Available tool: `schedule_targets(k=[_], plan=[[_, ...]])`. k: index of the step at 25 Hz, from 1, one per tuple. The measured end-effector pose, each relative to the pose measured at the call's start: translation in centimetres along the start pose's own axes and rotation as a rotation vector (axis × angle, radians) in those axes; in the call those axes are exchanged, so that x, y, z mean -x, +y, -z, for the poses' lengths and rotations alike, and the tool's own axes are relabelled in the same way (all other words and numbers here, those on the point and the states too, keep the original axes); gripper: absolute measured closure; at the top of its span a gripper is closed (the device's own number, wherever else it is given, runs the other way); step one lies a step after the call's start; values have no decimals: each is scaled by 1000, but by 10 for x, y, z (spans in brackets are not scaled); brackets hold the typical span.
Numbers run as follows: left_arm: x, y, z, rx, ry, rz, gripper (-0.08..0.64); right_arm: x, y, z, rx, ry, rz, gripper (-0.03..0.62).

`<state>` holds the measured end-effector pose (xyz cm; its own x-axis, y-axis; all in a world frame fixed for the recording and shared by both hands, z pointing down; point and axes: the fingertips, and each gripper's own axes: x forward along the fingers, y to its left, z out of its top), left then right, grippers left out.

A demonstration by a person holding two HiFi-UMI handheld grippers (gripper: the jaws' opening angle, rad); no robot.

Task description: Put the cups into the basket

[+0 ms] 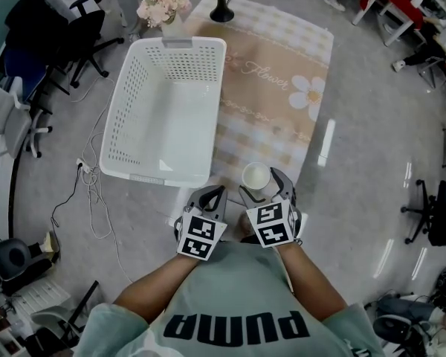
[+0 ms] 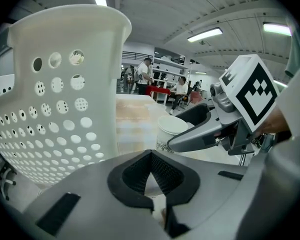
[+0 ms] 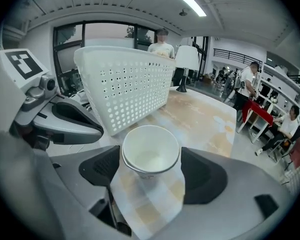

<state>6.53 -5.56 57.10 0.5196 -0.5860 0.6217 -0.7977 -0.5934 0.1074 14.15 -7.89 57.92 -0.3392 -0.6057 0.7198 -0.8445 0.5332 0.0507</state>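
Between the pads of the right claw, which is gaping wide, a white paper cup is standing upright and open-mouthed on the near edge of a checked mat. The pads are flanking it closely without seeming to squeeze it, and a doubled rim is hinting at two cups nested together, though I cannot be sure. Just beside it, the left claw is sitting with its jaws closed together and gripping nothing. Farther out, at the mat's left edge on the floor, the white basket is standing empty, its near wall close to both claws. By my reading, the job is only beginning: no cup is resting in the basket, and gripping, lifting and dropping are all remaining.
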Motion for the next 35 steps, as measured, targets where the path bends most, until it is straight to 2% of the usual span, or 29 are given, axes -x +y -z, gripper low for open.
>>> schedule_targets(k=[10, 17, 28, 35], plan=[[-2, 0, 3, -18, 5, 17, 558, -6, -5, 7, 22, 3, 40, 232], [9, -4, -11, -18, -24, 21, 558, 9, -7, -8, 14, -42, 41, 247], [44, -32, -74, -4, -132, 103, 558, 81, -19, -76, -15, -200, 67, 255], [82, -26, -121, 40, -219, 88, 558, 125, -17, -135, 33, -314, 65, 258]])
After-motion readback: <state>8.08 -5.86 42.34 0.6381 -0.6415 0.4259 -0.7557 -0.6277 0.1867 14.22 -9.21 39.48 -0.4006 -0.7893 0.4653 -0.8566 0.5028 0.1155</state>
